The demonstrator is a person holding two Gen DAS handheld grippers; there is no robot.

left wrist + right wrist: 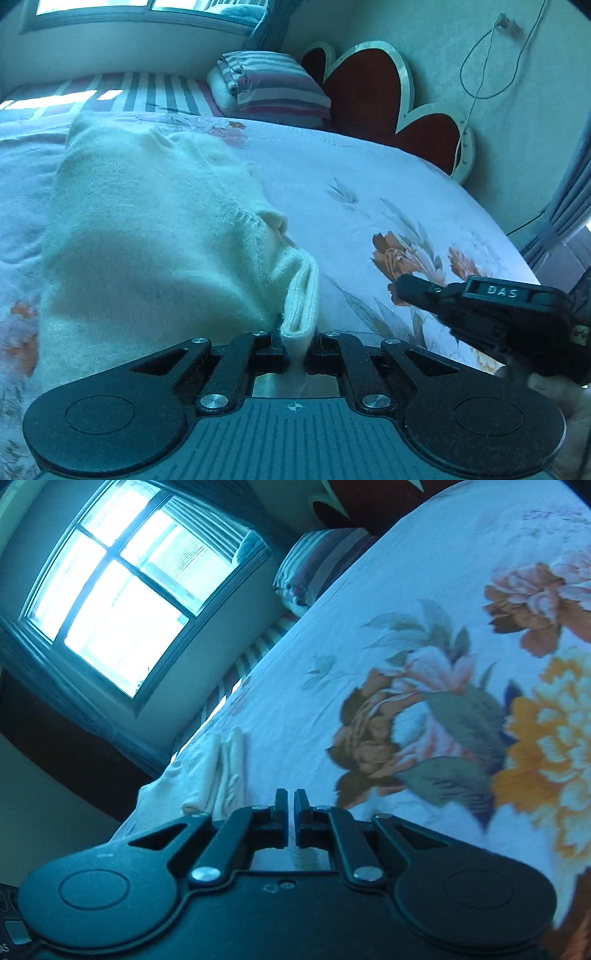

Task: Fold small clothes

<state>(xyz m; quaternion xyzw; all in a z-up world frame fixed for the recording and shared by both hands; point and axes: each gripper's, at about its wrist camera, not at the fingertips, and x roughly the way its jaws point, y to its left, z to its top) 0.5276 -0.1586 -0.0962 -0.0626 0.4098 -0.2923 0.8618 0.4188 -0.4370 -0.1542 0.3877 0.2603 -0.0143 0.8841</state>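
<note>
On the flowered bedspread (332, 166) lies the cream sweater (147, 229), and my left gripper (295, 347) is clenched on its ribbed cuff (301, 306), fabric pinched between the pads. My right gripper (291, 812) grasps nothing: a thin slit shows between its fingers. Only the left view shows the heart-shaped headboard (373, 92) (and my right gripper from outside); only the right view shows the window (122, 590).

My left wrist camera looks close and downward across the floral bedsheet (369, 177) toward the headboard (369, 88); my right, rolled, shares the sheet, facing the window (122, 594).
</note>
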